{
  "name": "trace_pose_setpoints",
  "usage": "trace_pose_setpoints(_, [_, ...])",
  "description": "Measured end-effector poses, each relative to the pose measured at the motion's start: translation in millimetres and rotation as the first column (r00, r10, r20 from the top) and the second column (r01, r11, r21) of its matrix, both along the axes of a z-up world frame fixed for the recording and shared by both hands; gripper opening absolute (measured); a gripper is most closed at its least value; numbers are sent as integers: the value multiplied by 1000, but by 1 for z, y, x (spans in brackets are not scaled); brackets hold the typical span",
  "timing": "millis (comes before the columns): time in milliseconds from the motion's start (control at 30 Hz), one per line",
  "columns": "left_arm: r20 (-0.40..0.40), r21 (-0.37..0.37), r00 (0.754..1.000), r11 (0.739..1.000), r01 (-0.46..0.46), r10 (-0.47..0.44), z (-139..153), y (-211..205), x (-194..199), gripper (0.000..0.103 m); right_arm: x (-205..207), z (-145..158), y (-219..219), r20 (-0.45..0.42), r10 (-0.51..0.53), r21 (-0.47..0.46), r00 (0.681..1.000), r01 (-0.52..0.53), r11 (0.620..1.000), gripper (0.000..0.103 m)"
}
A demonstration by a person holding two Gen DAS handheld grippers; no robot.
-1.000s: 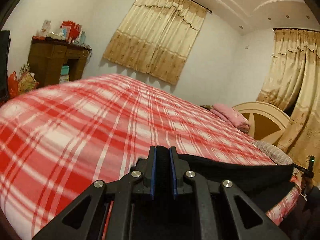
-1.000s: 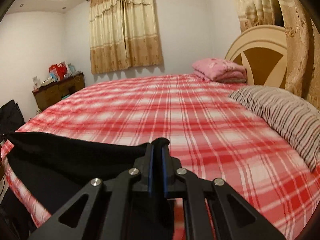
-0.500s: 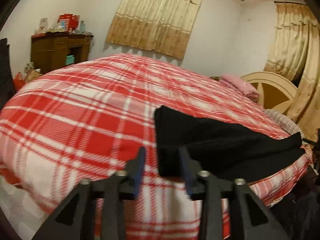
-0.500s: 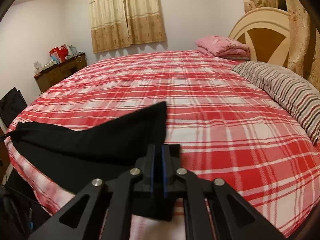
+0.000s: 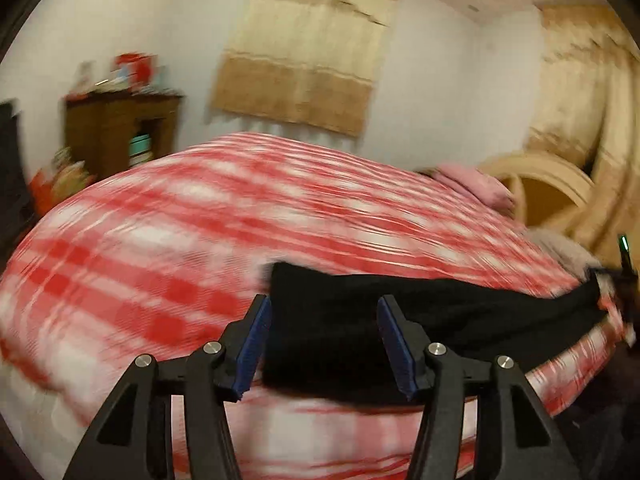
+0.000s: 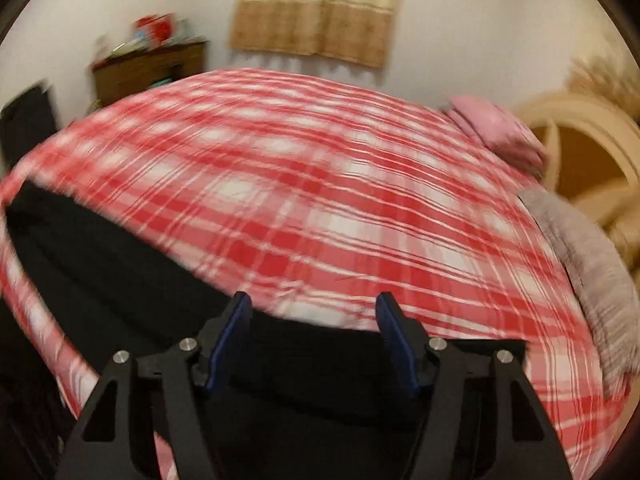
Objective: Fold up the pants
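The black pants (image 5: pixel 440 312) lie flat along the near edge of the red plaid bed (image 5: pixel 200 240). In the left wrist view my left gripper (image 5: pixel 324 340) is open, its blue-padded fingers apart above the pants' left end, holding nothing. In the right wrist view the pants (image 6: pixel 120 280) stretch from the left edge to under my right gripper (image 6: pixel 314 340), which is open and empty over the right end of the cloth. Both views are motion-blurred.
A pink folded blanket (image 6: pixel 500 132) and a striped pillow (image 6: pixel 580 264) lie by the cream headboard (image 6: pixel 592 148) at the right. A wooden cabinet (image 5: pixel 116 132) stands against the far wall at the left. Curtains (image 5: pixel 304 52) hang behind the bed.
Both grippers, shut on the pants a second ago, have opened and let the cloth drop onto the bed. Both have pulled back and up from the cloth.
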State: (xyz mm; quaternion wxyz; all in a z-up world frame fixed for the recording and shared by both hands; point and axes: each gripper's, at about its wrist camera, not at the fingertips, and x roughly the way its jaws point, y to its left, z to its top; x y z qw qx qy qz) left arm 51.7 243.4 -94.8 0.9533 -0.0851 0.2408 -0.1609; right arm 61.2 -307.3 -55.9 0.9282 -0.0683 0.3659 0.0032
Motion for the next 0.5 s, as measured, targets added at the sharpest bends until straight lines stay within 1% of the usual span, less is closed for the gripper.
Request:
trace_pose_setpoints(67, [-8,14,995,995,96,-96,1,-32,11,57,-4,10,-34,18,-118,64,993,117,991,66])
trace_pose_setpoints(100, [-20,22,990,990,142,-141,-1,-51,21,57,-6,13,-46,25,-161,84,987,158,984,68])
trace_pose_setpoints(167, [-45,23,977,978,208,-206,-8,-79,37,57,-8,19,-64,30,-217,86,976,214,973,68])
trace_pose_setpoints(233, [-72,24,968,970,241,-239,-17,-104,52,57,-3,21,-68,6,-233,46,972,232,972,68])
trace_pose_setpoints(333, [-135,-17,952,962,274,-273,-31,-131,68,57,11,15,-65,-40,-230,-16,972,229,973,68])
trace_pose_setpoints(433, [-178,-39,936,952,303,-305,-39,-149,71,57,33,6,-58,-109,-202,-46,973,198,979,68])
trace_pose_setpoints(500, [-206,-23,923,944,329,-326,-42,-155,66,57,48,-5,-55,-170,-192,-71,967,182,981,68])
